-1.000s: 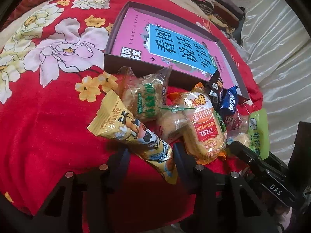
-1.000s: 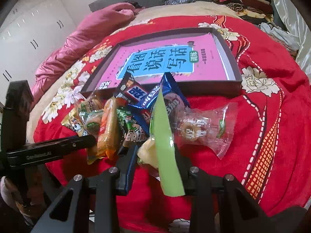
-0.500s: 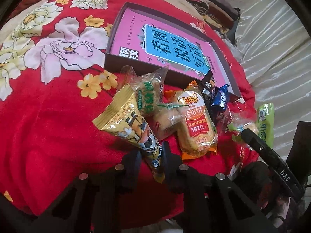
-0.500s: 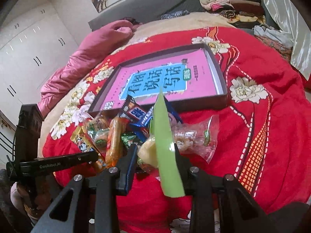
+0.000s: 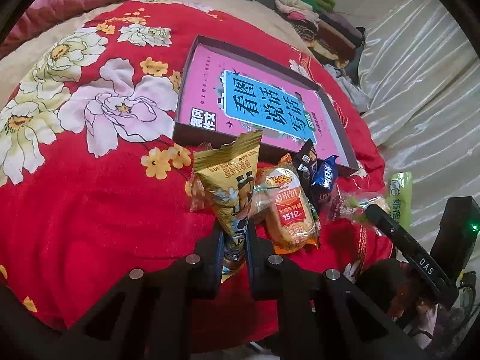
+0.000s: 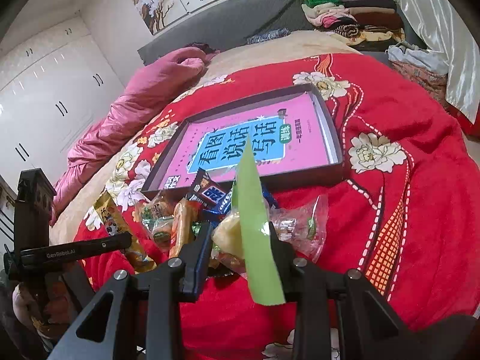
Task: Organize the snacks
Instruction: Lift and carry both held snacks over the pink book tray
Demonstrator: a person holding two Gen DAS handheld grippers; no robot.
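My left gripper fingers are clamped thin on the tail of the yellow cartoon-print foil snack packet; it may slip out; right gripper fingers pinch the pale green plastic snack pouch edge-on, could twist; shallow dark box with pink book lies beyond both, past the heap.

I see bed under red floral blanket. Shallow dark tray with pink-blue printed bottom lies on blanket. Just beside tray's near edge, heap of snack packets rests on blanket. Pink quilt bunched at far side; folded clothes stacked at head end.
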